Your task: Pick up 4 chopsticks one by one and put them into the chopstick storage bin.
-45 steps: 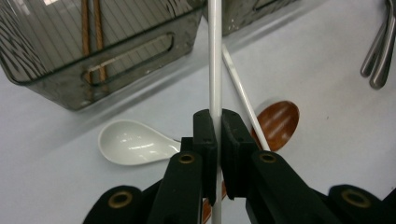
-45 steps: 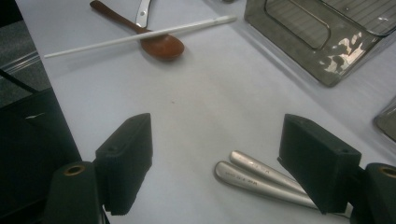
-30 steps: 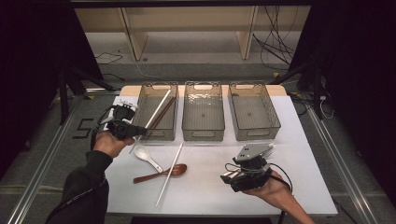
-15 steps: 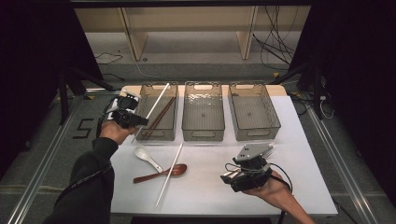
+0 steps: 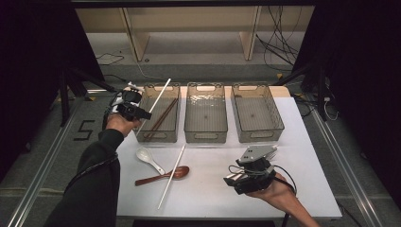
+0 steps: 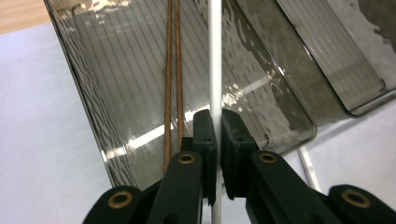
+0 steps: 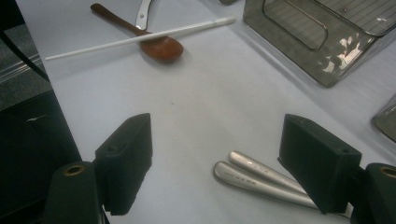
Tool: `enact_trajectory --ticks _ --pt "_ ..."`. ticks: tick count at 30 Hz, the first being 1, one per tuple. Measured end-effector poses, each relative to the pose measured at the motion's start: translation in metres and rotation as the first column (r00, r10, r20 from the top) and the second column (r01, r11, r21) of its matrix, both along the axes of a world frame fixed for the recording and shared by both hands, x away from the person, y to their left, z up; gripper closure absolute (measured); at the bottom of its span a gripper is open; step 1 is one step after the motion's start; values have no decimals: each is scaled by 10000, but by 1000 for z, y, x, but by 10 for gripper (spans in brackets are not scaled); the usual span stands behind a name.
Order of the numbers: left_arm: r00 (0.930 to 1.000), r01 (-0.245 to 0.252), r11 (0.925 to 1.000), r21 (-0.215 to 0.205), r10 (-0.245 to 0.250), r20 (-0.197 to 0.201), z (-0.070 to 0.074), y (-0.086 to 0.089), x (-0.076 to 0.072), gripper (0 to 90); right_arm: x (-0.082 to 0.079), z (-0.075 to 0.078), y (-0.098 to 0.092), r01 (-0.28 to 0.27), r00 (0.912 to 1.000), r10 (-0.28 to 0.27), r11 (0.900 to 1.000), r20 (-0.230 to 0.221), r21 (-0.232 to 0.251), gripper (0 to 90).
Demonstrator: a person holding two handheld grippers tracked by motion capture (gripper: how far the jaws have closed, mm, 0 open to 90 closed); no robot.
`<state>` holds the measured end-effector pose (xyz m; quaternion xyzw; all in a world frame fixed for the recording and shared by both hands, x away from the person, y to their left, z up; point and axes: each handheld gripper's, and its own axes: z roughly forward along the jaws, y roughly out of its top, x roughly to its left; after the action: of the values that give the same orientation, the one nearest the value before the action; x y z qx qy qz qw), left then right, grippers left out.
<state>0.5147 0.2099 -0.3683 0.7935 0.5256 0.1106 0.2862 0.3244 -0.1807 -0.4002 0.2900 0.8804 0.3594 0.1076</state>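
My left gripper (image 5: 144,114) (image 6: 218,122) is shut on a white chopstick (image 5: 161,92) (image 6: 215,56), holding it slanted over the left clear bin (image 5: 156,138) (image 6: 93,102). Two brown chopsticks (image 5: 161,119) (image 6: 173,70) lie inside that bin. A second white chopstick (image 5: 172,174) (image 7: 140,38) rests on the white table across a brown wooden spoon (image 5: 163,175) (image 7: 159,46), beside a white spoon (image 5: 149,158). My right gripper (image 5: 234,178) (image 7: 217,140) hovers open low over the table's front right. Two silver utensil handles (image 7: 261,179) lie near its right jaw.
A middle bin (image 5: 206,137) and a right bin (image 5: 260,136) stand in a row with the left one along the table's far half. Dark floor and metal rails flank the table; shelving and cables sit behind it.
My left hand has carried the white chopstick away from me, up along the left bin's near-left corner. The right hand has stayed put.
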Motion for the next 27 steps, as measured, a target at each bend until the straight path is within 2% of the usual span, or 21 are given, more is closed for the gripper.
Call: enact_trajectory --ticks 5,10,13,17,22,27 --pt "10000 40 9999 143 -41 90 1 -1 11 853 0 0 0 -16 10000 16 10000 3 5 265" --pt "10000 48 9989 467 -50 37 -2 -2 23 853 1 -1 0 -18 10000 18 10000 -26 0 264" --pt "10000 49 9990 434 -52 69 -3 -3 29 853 1 -1 -1 -20 10000 20 10000 -33 8 265" --pt "10000 78 9974 712 -78 -11 -6 -5 34 852 1 -1 -1 -3 10000 3 10000 -56 13 264" --pt "10000 -91 9973 735 93 -29 -9 -4 38 852 1 -1 -1 -19 10000 19 10000 -42 8 265" --pt "9998 -140 9952 969 152 -118 -13 -3 43 851 1 -1 -1 -41 10000 41 10000 -49 9 265"
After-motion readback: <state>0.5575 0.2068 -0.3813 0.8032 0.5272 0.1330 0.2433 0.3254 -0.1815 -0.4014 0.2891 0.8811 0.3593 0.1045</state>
